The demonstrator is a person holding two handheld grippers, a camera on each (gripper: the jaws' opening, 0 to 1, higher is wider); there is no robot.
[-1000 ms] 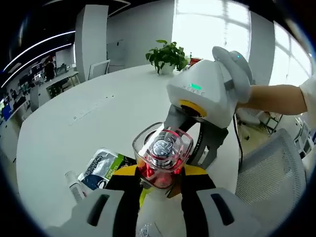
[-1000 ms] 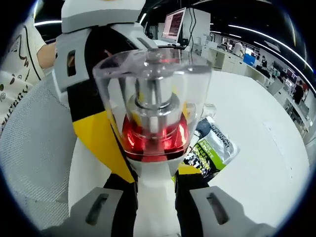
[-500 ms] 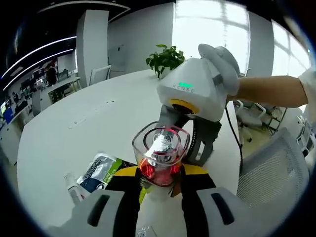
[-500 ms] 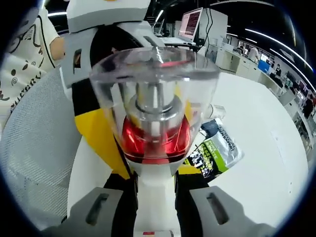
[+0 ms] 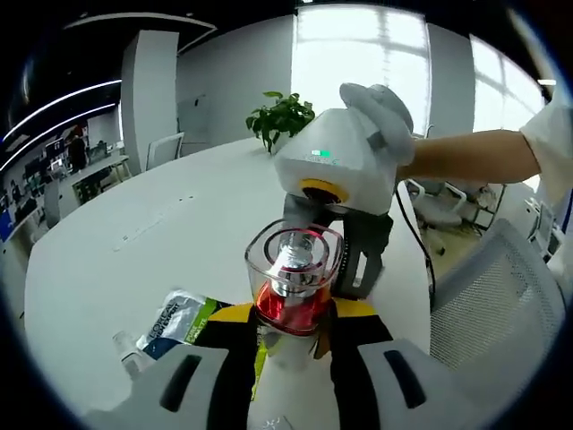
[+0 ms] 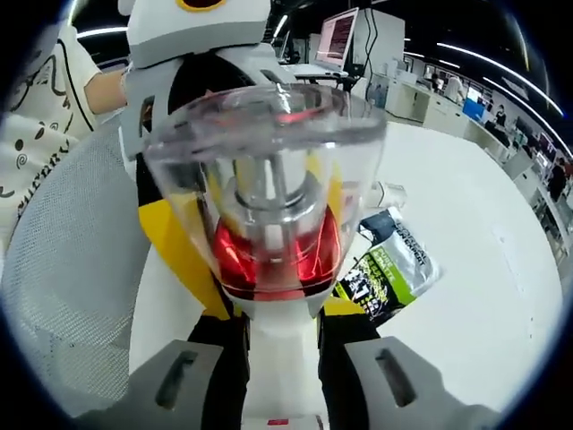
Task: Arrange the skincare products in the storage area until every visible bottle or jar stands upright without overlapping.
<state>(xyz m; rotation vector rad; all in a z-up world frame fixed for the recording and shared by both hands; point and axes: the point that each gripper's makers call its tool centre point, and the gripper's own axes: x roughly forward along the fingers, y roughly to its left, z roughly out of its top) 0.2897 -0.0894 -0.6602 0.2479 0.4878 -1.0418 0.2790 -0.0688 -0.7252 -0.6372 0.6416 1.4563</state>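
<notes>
A white bottle with a red collar and a clear cap [image 5: 294, 282] stands up between my left gripper's [image 5: 288, 358] jaws, which are shut on its white body. Just behind the cap is my right gripper [image 5: 345, 264], held by a gloved hand. In the right gripper view the same bottle [image 6: 269, 206] rises large between my right gripper's [image 6: 282, 358] jaws, shut on its lower body, and the yellow and black jaws of the left gripper [image 6: 183, 246] stand behind it. The bottle is held above the white table [image 5: 152, 224].
A silver and green sachet [image 5: 179, 318] [image 6: 389, 269] lies flat on the table, with a small clear bottle [image 5: 130, 351] [image 6: 383, 191] lying beside it. A potted plant [image 5: 282, 116] stands far back. A grey mesh chair [image 5: 497, 305] [image 6: 67, 269] is at the table's edge.
Both grippers stay on the bottle. In the left gripper view the right gripper sits slightly higher and further left than before; both views have shifted a little.
</notes>
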